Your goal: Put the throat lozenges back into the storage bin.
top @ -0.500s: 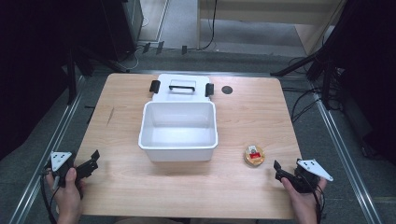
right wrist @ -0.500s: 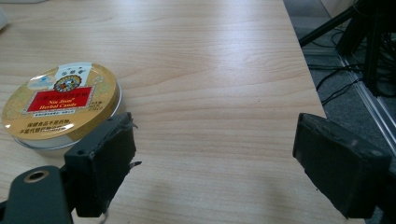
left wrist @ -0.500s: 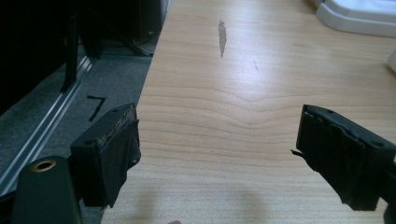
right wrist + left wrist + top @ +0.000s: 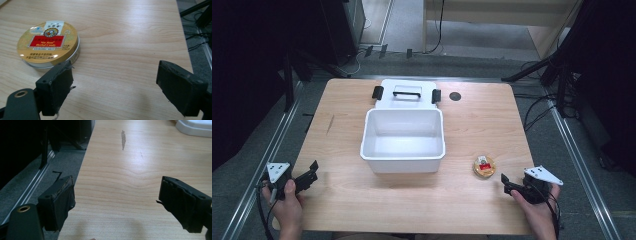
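Observation:
A round gold candy tin (image 4: 484,166) with a red label lies flat on the wooden table (image 4: 472,125), right of a white plastic bin (image 4: 367,135). My right gripper (image 4: 505,182) rests near the table's front right, just in front of the tin. In the right gripper view its jaws (image 4: 113,90) stand open with bare wood between them, and the tin (image 4: 48,43) lies just beyond the left jaw. My left gripper (image 4: 314,170) sits at the front left edge of the table. It is open (image 4: 115,202) and holds nothing.
The empty bin stands mid-table, with its white lid (image 4: 407,92), black handle and latches, lying behind it. A small black round mark (image 4: 455,96) sits at the back right. A dark streak (image 4: 123,138) marks the wood on the left. Floor and cables surround the table.

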{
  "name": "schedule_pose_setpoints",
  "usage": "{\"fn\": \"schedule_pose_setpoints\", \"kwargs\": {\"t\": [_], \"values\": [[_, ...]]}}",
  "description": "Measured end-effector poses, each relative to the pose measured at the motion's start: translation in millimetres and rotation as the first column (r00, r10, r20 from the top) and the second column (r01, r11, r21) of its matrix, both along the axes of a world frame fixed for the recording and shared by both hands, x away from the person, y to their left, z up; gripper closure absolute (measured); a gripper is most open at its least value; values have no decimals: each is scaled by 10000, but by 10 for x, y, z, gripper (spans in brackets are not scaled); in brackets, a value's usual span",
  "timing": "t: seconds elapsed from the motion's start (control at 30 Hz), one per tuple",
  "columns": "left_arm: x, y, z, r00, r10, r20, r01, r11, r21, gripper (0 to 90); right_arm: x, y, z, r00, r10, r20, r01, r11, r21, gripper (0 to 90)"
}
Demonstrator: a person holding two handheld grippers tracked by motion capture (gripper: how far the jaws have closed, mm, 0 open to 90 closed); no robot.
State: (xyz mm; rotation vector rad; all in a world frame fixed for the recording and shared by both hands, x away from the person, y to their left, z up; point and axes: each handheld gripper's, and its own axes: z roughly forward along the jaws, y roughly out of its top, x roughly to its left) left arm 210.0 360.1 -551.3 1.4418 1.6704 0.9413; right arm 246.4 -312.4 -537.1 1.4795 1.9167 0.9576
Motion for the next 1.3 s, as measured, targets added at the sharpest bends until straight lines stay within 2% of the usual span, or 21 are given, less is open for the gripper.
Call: {"fn": "schedule_pose_setpoints", "kwargs": {"t": [0.13, 0.27, 0.37, 0.4, 0.43, 0.5, 0.53, 0.57, 0.6, 0.63, 0.67, 0.77, 0.93, 0.97, 1.0, 1.03, 1.07, 1.1, 1.13, 1.23, 1.3], "values": [[-13, -19, 1, 9998, -143, 143, 140, 9998, 170, 140, 34, 46, 64, 9985, 325, -446, -333, 9993, -175, 137], [-15, -38, 4, 9996, -261, 117, 256, 9988, 421, 141, 66, 104, 130, 9920, 768, -1000, -832, 9946, -614, 137], [-8, -56, 3, 9995, -317, 82, 312, 9979, 566, 141, 94, 166, 217, 9824, 1182, -1449, -1322, 9870, -913, 137], [0, -55, 2, 9995, -322, 15, 320, 9979, 563, 141, 94, 166, 217, 9824, 1182, -1449, -1322, 9870, -913, 137], [8, -47, 2, 9993, -375, -81, 379, 9979, 519, 142, 111, 209, 261, 9752, 1454, -1671, -1655, 9796, -1138, 138], [21, -29, 2, 9989, -411, -211, 418, 9986, 337, 142, 122, 236, 282, 9705, 1591, -1810, -1826, 9757, -1214, 137], [25, -21, 1, 9990, -392, -212, 397, 9989, 238, 142, 135, 263, 300, 9640, 1761, -1991, -2042, 9701, -1309, 137], [23, -13, 1, 9990, -404, -214, 408, 9990, 183, 142, 178, 327, 327, 9519, 1928, -2380, -2330, 9602, -1542, 137], [21, -9, 1, 9988, -445, -205, 447, 9989, 112, 142, 178, 327, 327, 9519, 1928, -2380, -2330, 9602, -1542, 137], [20, -7, 1, 9985, -503, -217, 504, 9987, 58, 142, 232, 391, 349, 9376, 2097, -2772, -2619, 9506, -1668, 137], [18, -8, 2, 9982, -549, -219, 551, 9985, 71, 142, 232, 391, 349, 9376, 2097, -2772, -2619, 9506, -1668, 137], [14, -19, 0, 9975, -669, -222, 672, 9977, 123, 143, 320, 494, 363, 9145, 2260, -3355, -2982, 9371, -1816, 135], [21, -13, -1, 9974, -659, -280, 660, 9978, 17, 143, 451, 660, 394, 8681, 2474, -4303, -3670, 9037, -2207, 130], [21, -6, 0, 9974, -663, -298, 662, 9978, -38, 143, 506, 734, 416, 8483, 2503, -4667, -3907, 8907, -2324, 128], [20, -2, 0, 9973, -674, -294, 672, 9977, -69, 143, 506, 734, 416, 8483, 2503, -4667, -3907, 8907, -2324, 128], [19, 2, 0, 9973, -676, -297, 673, 9977, -117, 143, 551, 797, 435, 8321, 2486, -4957, -4099, 8779, -2476, 125], [19, 2, 0, 9973, -676, -297, 673, 9977, -117, 143, 551, 797, 435, 8321, 2486, -4957, -4099, 8779, -2476, 125], [19, 3, 0, 9973, -670, -304, 667, 9977, -115, 143, 597, 856, 460, 8183, 2419, -5214, -4267, 8634, -2691, 123], [20, 3, 0, 9973, -671, -297, 668, 9977, -124, 143, 597, 856, 460, 8183, 2419, -5214, -4267, 8634, -2691, 123], [26, 3, -3, 9974, -650, -294, 647, 9978, -135, 143, 670, 928, 502, 8040, 2335, -5469, -4378, 8547, -2788, 122], [23, 4, -2, 9973, -664, -297, 661, 9977, -136, 143, 723, 959, 513, 7914, 2316, -5657, -4440, 8540, -2714, 121]]}}
